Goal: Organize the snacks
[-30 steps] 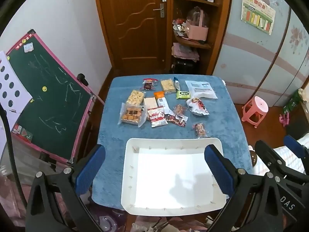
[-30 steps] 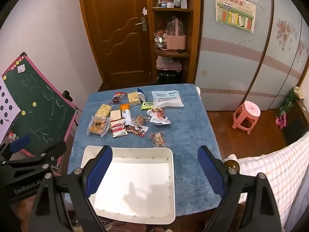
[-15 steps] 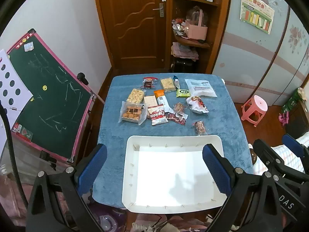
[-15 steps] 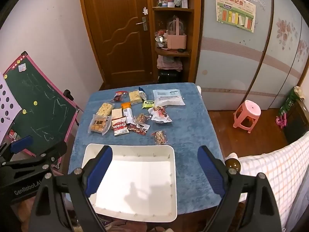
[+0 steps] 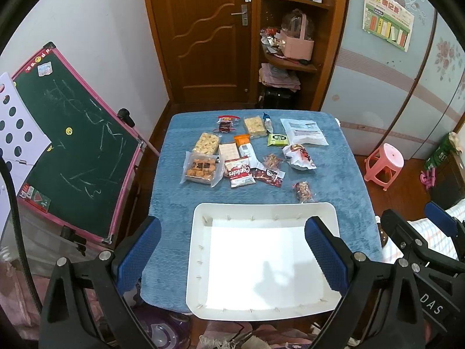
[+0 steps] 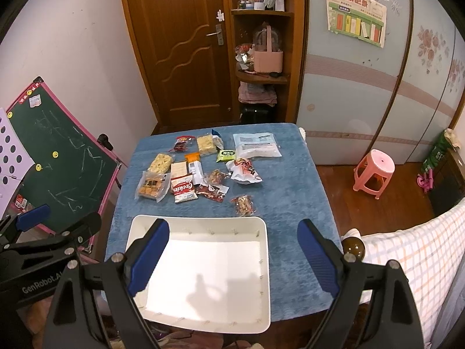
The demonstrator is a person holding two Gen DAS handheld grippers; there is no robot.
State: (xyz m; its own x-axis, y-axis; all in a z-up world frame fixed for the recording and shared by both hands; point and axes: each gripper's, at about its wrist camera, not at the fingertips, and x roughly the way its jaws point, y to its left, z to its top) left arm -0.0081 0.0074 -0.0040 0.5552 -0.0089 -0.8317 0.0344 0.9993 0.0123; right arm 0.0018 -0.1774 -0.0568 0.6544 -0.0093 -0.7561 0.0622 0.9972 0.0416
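1. Hovering above the near edge of the table (image 5: 334,157), both grippers were high and empty. The left gripper (image 5: 232,250) had its jaws spread wide and gripped nothing; the right gripper (image 6: 232,256) was the same.
2. Landmark: the white tray (image 5: 319,208), empty, at the near end of the blue-covered table. From the left wrist view the left jaws straddled its left wall and right portion; from the right wrist view the right jaws straddled its right half.
3. All snacks lay beyond the tray's far rim, loose and flat on the cloth. Nearest to the rim: a small nut packet (image 5: 303,191), just beyond the far right corner, long axis running roughly away from the tray.
4. Farther beyond the rim, toward its left side: a clear cookie pack (image 5: 201,168), then a red-and-white cookie packet (image 5: 240,172) beside it, and a dark red packet (image 5: 268,176) to its right.
5. Farthest from the tray: a large pale pouch (image 5: 303,131) and a green packet (image 5: 277,139).
6. Judgement: no item collected yet; task at its start. The nut packet sat forward of both jaws, and the right gripper appeared the nearer. A grasp across its short width would need the jaws lowered well down and forward over the tray.
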